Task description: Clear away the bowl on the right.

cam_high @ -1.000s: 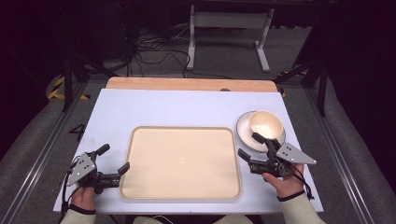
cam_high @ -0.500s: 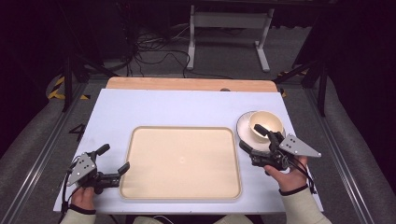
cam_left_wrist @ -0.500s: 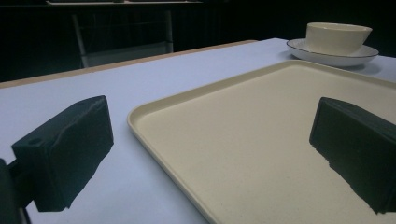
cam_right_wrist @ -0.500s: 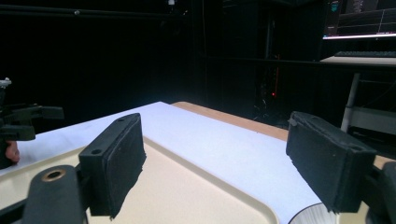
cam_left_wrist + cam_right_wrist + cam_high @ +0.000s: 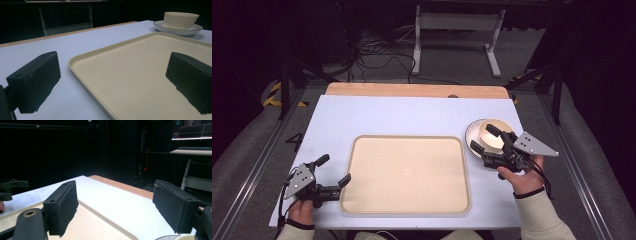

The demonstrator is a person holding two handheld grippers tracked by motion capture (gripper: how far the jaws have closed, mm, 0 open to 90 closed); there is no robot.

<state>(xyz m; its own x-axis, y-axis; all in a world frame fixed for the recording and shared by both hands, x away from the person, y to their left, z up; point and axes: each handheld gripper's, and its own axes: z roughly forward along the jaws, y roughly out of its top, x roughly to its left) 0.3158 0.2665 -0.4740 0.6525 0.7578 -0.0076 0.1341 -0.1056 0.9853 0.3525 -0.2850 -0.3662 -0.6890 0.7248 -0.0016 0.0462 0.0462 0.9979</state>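
Over at the table's [image 5: 377,117] right edge, the right gripper [image 5: 491,139] hangs with its jaws spread wide and nothing in them, right above the cream bowl [image 5: 495,135], which sits upright on a white plate [image 5: 472,136] just beside the big tray [image 5: 406,172]. The tray is bare, long side running left to right, with plenty of open table behind it. Near the front-left corner, the left gripper [image 5: 334,170] rests wide open and holding nothing, aimed across the tray's left rim.

Lab: dark room, floor cables [image 5: 377,57] (tangled), monitor [image 5: 191,130].
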